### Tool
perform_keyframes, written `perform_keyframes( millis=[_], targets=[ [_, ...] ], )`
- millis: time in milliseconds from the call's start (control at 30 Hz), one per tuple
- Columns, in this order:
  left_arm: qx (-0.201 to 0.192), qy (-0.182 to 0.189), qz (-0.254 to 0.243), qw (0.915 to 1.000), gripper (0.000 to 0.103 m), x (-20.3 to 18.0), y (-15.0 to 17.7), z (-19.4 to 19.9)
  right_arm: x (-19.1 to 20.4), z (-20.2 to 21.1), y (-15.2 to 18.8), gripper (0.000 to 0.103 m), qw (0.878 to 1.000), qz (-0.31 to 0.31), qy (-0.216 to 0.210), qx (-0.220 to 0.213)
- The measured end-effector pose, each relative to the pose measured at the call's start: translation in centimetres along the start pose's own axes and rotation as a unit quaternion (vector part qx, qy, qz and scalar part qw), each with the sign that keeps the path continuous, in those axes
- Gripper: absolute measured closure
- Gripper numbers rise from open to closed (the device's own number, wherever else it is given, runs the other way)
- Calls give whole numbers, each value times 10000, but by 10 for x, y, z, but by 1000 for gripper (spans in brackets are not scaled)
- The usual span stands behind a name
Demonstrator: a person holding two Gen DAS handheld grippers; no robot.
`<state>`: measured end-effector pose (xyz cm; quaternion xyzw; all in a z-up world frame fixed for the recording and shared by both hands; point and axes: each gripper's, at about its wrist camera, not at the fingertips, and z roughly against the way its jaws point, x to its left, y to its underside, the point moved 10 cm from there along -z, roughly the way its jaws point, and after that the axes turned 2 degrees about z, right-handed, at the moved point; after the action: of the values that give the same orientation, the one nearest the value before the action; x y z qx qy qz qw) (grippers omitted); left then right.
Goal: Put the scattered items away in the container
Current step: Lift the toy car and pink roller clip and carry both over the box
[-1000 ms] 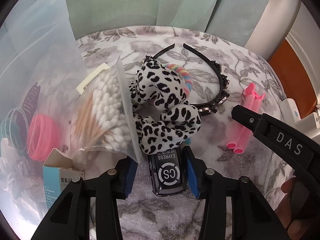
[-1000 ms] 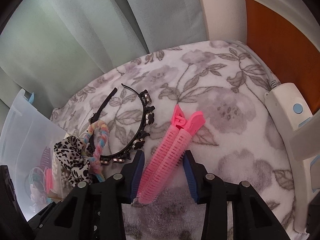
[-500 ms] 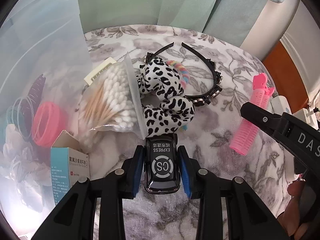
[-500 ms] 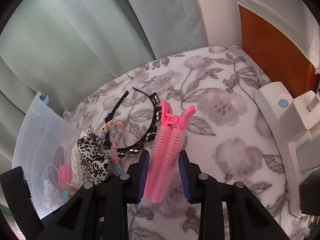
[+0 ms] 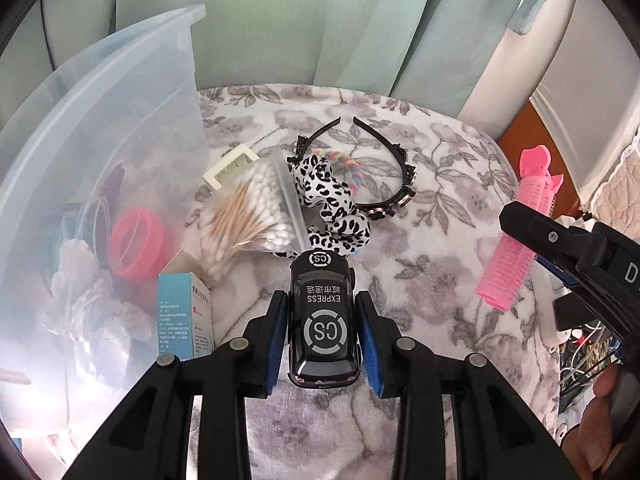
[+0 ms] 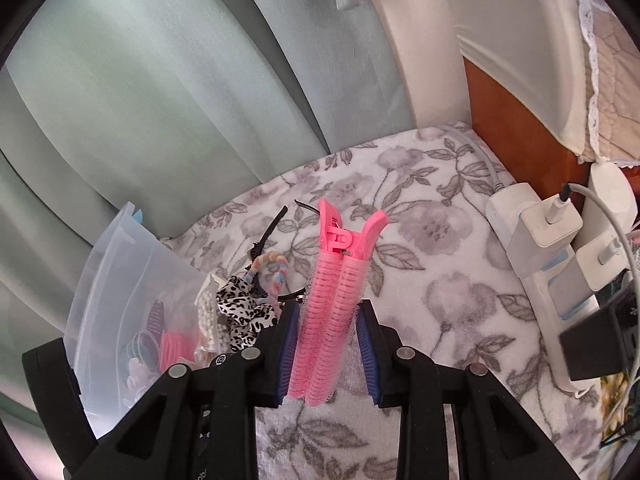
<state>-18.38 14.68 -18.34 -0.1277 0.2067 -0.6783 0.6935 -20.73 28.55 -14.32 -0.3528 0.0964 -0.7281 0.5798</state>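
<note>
My left gripper (image 5: 322,334) is shut on a black toy car (image 5: 323,320) marked "CS EXPRESS" and holds it above the floral blanket. My right gripper (image 6: 327,350) is shut on a pink hair roller clip (image 6: 334,292), lifted off the blanket; that clip also shows in the left wrist view (image 5: 516,232). The clear plastic container (image 5: 92,160) stands to the left, with pink rings, hair ties and a claw clip inside. A bag of cotton swabs (image 5: 252,216), a leopard-print scrunchie (image 5: 336,204), a black headband (image 5: 396,184) and a blue box (image 5: 184,312) lie on the blanket.
A white power strip (image 6: 552,276) with plugged chargers and cables lies along the right edge of the blanket. Green curtains (image 6: 180,80) hang behind. A cream comb (image 5: 230,166) and a rainbow hair tie (image 5: 352,164) lie by the scrunchie. A wooden panel (image 6: 512,120) stands at right.
Both grippers closed on their items and rose: the left lifted the toy car, the right lifted the pink roller clip. The views pulled back and up, showing more of the container.
</note>
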Motion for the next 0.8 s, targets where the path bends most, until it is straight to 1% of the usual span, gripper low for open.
perform_keyframes(
  millis=[167, 367, 567, 800],
  targets=[
    [-300, 115, -22, 9995, 68, -5, 0, 32, 12, 32, -4, 72, 9998, 18, -52, -188],
    [-774, 295, -39, 9966, 68, -4, -9, 82, 41, 76, -10, 71, 9982, 205, -183, -531],
    [-1253, 422, 24, 9912, 68, 10, -21, 133, 77, 114, -14, 71, 9944, 482, -341, -875],
    [-1762, 514, 194, 9828, 68, 34, -30, 181, 114, 148, -15, 71, 9888, 799, -517, -1146]
  ],
)
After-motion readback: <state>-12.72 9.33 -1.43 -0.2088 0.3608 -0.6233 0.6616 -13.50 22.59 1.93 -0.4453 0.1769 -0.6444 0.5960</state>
